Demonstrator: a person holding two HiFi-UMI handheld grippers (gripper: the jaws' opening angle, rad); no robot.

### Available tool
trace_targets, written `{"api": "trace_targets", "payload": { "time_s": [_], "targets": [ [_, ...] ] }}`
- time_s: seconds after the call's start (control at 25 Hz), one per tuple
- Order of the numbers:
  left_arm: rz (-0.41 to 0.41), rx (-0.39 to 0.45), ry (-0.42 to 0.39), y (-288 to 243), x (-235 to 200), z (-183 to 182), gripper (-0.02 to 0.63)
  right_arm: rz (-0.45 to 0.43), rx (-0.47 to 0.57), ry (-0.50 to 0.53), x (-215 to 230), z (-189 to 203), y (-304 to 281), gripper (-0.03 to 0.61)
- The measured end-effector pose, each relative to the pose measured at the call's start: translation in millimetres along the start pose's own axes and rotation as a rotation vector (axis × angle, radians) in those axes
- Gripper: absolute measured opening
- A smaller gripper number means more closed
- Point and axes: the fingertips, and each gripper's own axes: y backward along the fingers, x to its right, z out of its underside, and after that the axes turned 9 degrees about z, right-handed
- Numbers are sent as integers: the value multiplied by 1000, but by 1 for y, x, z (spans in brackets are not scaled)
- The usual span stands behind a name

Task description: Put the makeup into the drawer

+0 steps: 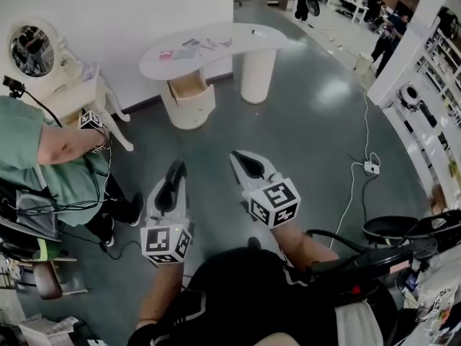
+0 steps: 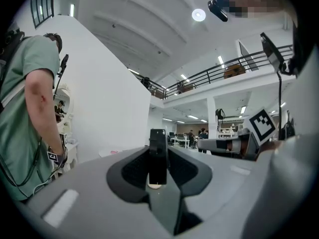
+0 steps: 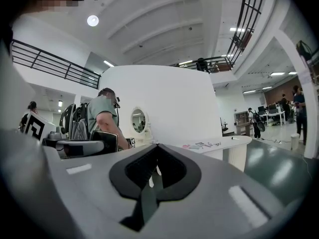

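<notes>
Makeup [image 1: 193,45] lies scattered on the white tabletop [image 1: 241,33] at upper centre, above the open drawer [image 1: 189,85] and well apart from both tools. Left hand-held gripper [image 1: 175,171] is clamped partway on a slim dark stick [image 2: 158,156], probably one makeup piece; right hand-held gripper [image 1: 245,161] is closed and empty. Risks: the stick, standing proud of the jaws, may twist free in carrying; the drawer's mouth under the tabletop overhang may deflect a careless drop.

The right tool [image 3: 156,146], jaws together and empty, faces a white table [image 3: 238,143].
</notes>
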Motion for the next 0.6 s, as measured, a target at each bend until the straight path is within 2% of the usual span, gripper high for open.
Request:
{"api": "trace_targets", "payload": {
  "time_s": [0.6],
  "targets": [
    [63, 0, 59, 25, -50, 22, 94, 49, -22, 19, -47, 19, -16, 2]
  ]
}}
